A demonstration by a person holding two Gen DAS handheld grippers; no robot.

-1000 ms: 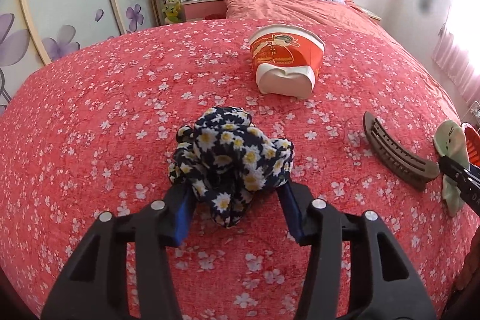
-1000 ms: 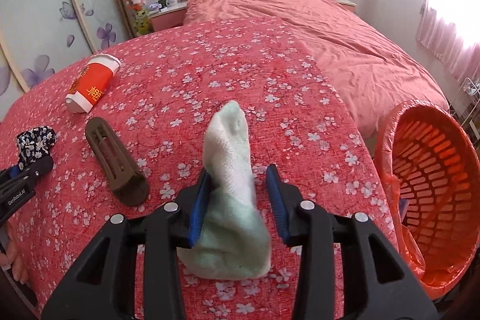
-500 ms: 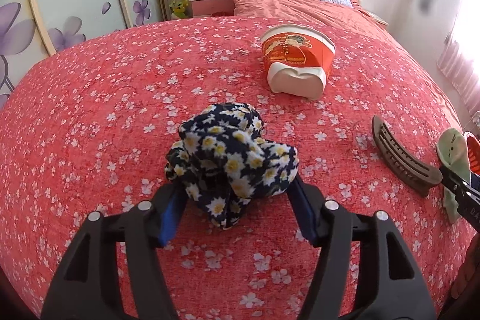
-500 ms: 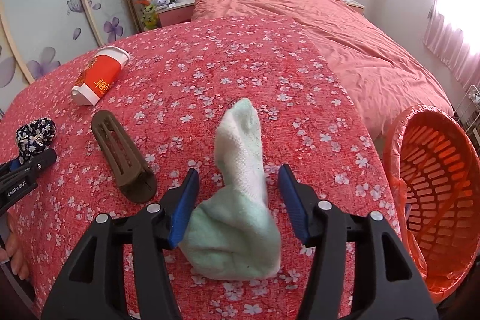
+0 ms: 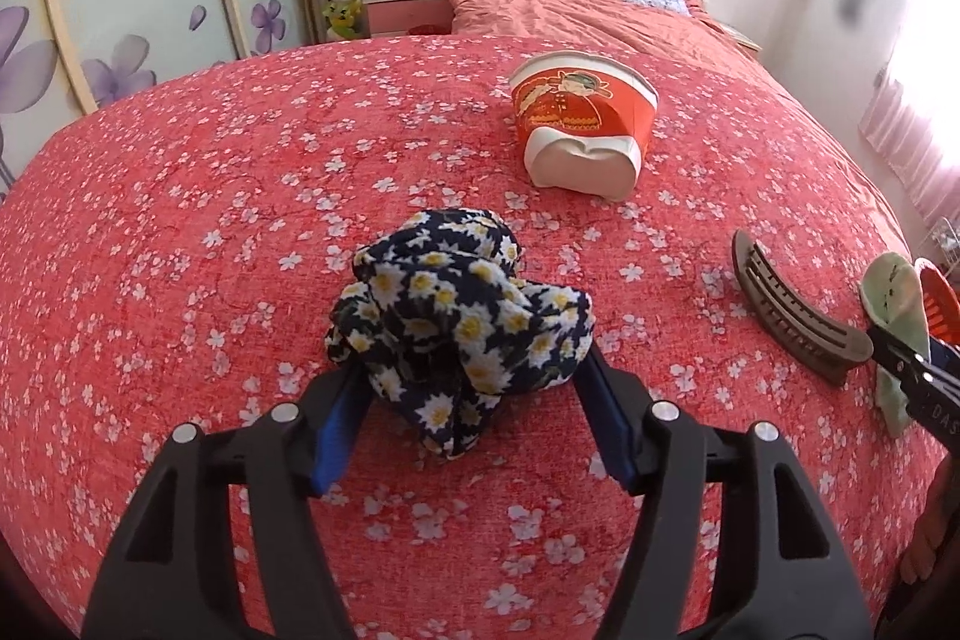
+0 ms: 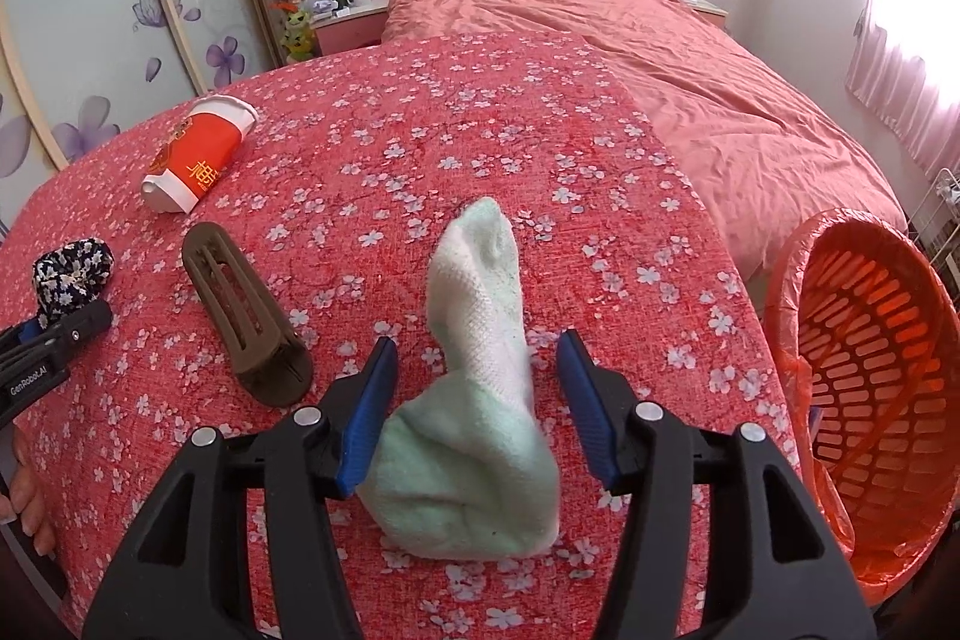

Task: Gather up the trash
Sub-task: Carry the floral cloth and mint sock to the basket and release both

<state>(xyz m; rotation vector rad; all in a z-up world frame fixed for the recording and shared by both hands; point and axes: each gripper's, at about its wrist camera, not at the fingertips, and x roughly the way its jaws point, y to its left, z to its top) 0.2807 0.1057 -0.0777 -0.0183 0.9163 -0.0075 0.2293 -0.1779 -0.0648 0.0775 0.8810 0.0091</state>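
Right wrist view: right gripper (image 6: pixel 477 400) spread around pale sock (image 6: pixel 480 388), brown clip (image 6: pixel 243 316) left, orange basket (image 6: pixel 864 400) right. Left gripper (image 5: pixel 474 418) spread around floral cloth (image 5: pixel 462 322), crushed cup (image 5: pixel 582 124) far behind. Both jaws have just opened wider than before.

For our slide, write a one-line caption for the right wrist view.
Open right gripper straddles a pale green sock on the floral bedspread, orange basket alongside.

One crumpled navy daisy-print cloth (image 5: pixel 459 325), one pale green sock (image 6: pixel 480 388) and one red paper cup (image 5: pixel 581 124). One brown plastic hair clip (image 6: pixel 243 319). One orange plastic basket (image 6: pixel 864 376).
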